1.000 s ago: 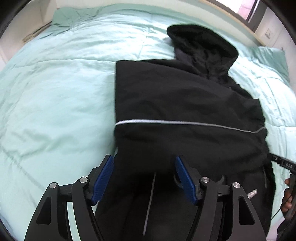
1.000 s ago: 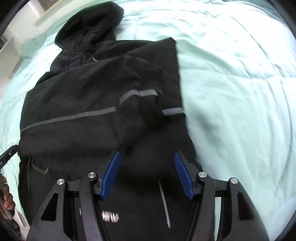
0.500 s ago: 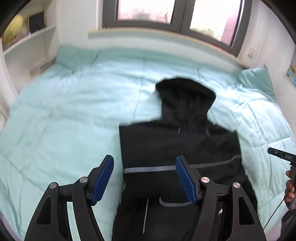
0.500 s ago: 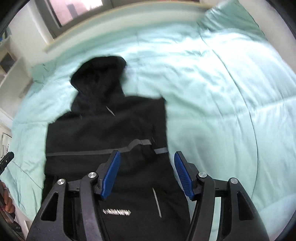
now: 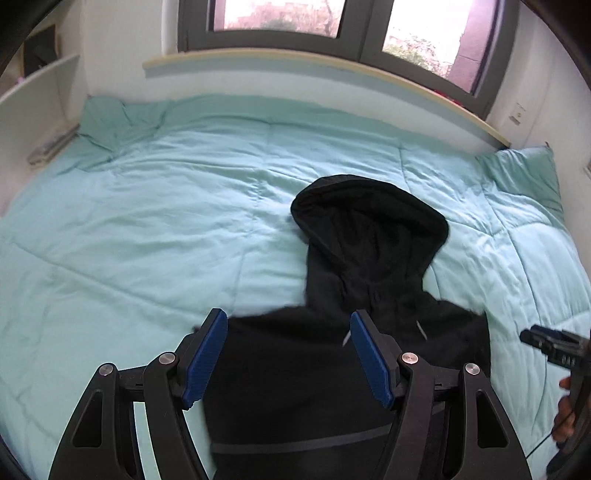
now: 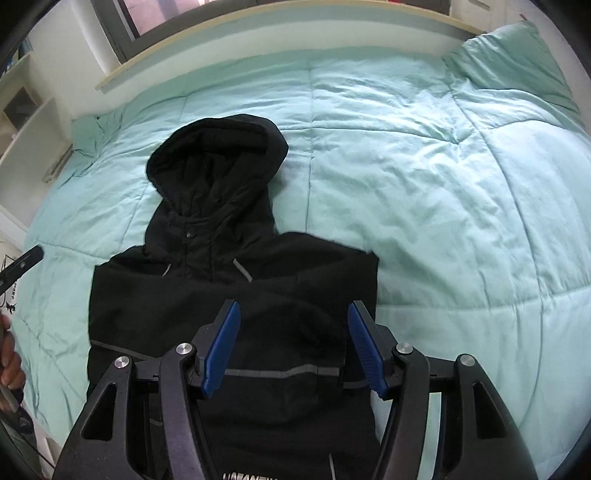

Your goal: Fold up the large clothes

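Observation:
A black hooded jacket (image 5: 373, 258) (image 6: 218, 229) lies flat on the mint-green quilt, hood pointing toward the window, sleeves folded in over the body so it forms a narrow rectangle. Grey reflective stripes cross its chest. My left gripper (image 5: 288, 350) hovers above the jacket's left shoulder, open, with nothing between its blue pads. My right gripper (image 6: 293, 345) hangs over the jacket's right chest, also open and empty. In the left wrist view, the right gripper's tip (image 5: 554, 341) shows at the right edge, a hand behind it. The jacket's hem lies hidden under the grippers.
The quilt (image 5: 129, 229) (image 6: 461, 177) covers a wide bed. A matching pillow (image 5: 524, 173) (image 6: 517, 55) lies at the right head corner. A windowsill and window (image 5: 295, 22) run behind the bed. White shelves (image 5: 33, 96) stand at the left.
Both grippers have risen and drawn back from the jacket, tilting up, so the hood, bed head and window now show. The jacket lies as it did. Jaws stay apart.

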`<state>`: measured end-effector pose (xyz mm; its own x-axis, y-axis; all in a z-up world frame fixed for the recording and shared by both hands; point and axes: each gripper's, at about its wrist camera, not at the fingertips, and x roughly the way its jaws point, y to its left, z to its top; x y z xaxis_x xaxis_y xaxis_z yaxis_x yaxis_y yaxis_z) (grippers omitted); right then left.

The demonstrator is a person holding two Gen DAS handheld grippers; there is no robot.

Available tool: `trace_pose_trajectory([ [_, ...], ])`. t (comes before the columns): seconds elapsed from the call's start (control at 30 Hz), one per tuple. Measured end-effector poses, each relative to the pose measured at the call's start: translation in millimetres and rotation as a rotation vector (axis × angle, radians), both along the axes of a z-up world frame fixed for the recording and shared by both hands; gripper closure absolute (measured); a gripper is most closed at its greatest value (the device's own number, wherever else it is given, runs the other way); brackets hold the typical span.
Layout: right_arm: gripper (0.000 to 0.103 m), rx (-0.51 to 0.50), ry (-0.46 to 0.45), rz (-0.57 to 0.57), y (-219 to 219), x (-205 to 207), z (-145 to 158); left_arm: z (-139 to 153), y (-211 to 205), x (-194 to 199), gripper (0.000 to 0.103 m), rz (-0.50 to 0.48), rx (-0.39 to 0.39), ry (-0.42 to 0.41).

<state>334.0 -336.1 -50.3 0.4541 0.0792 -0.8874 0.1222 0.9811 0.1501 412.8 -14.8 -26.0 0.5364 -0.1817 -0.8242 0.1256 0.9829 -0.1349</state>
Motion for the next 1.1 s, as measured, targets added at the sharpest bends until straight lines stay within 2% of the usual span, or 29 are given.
trace_pose_trajectory([
  [0.3,0.039,0.035,-0.023,0.023,3,118,-33,-65,-30,125,0.032,0.024,-0.07,0.061],
  [0.47,0.039,0.073,-0.006,0.011,9,177,-56,-102,-37,180,0.032,0.046,-0.05,0.106],
  [0.53,0.039,0.044,0.035,-0.01,12,196,-73,-118,-42,196,0.032,0.033,-0.037,0.132],
  [0.57,0.047,0.022,0.058,-0.014,15,203,-80,-128,-46,205,0.032,0.033,-0.014,0.147],
  [0.6,0.065,0.004,0.08,0.0,18,210,-89,-137,-49,214,0.035,0.036,0.021,0.163],
  [0.63,0.091,-0.029,0.099,0.021,22,215,-95,-142,-49,220,0.046,0.055,0.064,0.158],
  [0.67,0.093,-0.065,0.088,0.022,23,215,-92,-142,-44,224,0.074,0.078,0.068,0.137],
  [0.7,0.094,-0.042,0.037,0.026,17,209,-81,-139,-36,226,0.089,0.077,-0.003,0.135],
  [0.8,0.095,0.008,-0.061,0.006,-7,185,-56,-98,-1,203,0.088,0.059,-0.272,0.041],
  [0.87,0.095,0.059,-0.068,-0.003,-16,178,-61,-91,15,182,0.086,0.055,-0.347,0.013],
  [0.9,0.095,0.066,-0.043,-0.003,-17,180,-73,-98,19,180,0.086,0.059,-0.356,0.038],
  [0.93,0.095,0.047,0.007,0.001,-13,187,-93,-120,20,182,0.086,0.07,-0.317,0.109],
  [1.0,0.095,0.031,0.121,0.023,-2,202,-142,-173,13,192,0.085,0.083,-0.202,0.261],
  [1.03,0.096,0.034,0.154,0.036,2,206,-159,-205,9,198,0.085,0.065,-0.189,0.331],
  [1.1,0.096,0.021,0.173,0.035,6,210,-172,-209,9,197,0.084,0.047,-0.209,0.272],
])
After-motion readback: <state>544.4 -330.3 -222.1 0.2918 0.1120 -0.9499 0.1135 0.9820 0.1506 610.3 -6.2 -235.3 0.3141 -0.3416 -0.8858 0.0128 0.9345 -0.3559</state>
